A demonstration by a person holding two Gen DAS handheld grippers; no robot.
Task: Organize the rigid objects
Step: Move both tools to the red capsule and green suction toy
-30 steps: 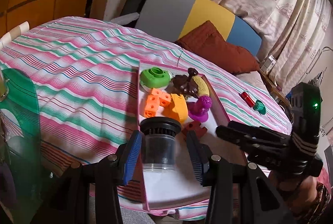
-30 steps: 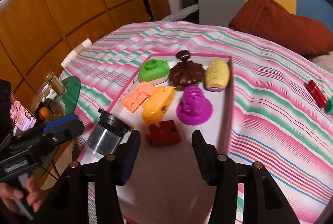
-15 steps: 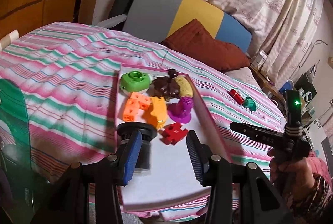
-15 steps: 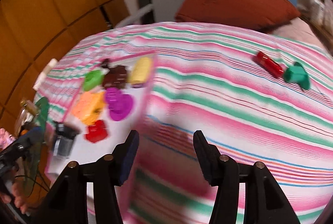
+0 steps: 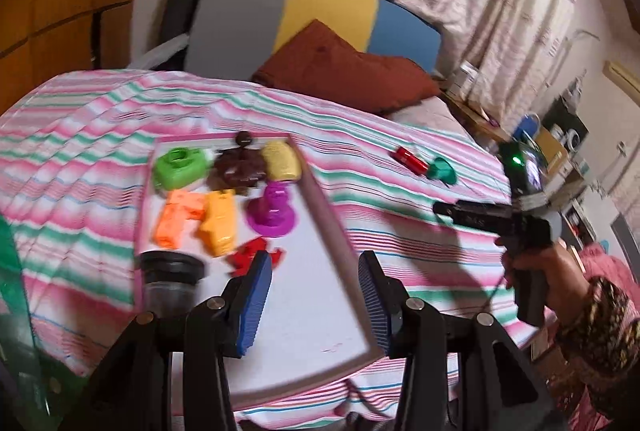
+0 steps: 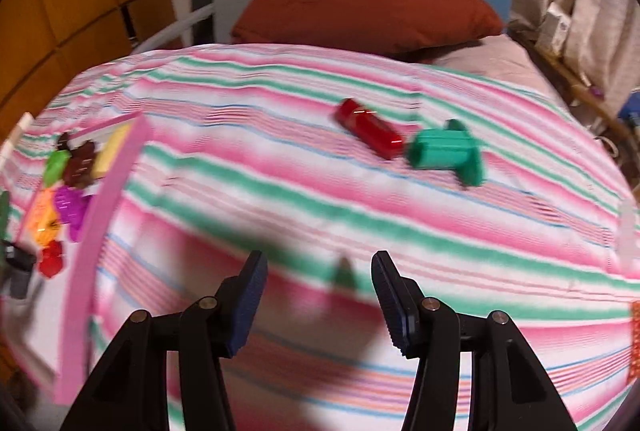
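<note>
Right claw spread, empty above the striped bedspread; left claw likewise over the tray.

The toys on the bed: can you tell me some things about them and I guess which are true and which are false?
1. The red cylinder lies inside the pink tray. False: it lies out on the striped bedspread.
2. The green toy lies right beside the red cylinder. True.
3. The right tongs hold the green toy. False: they are open and empty.
4. The purple toy is in the tray. True.
5. The left tongs are squeezing the black-lidded jar. False: they hold nothing; the jar stands off to one side.
</note>
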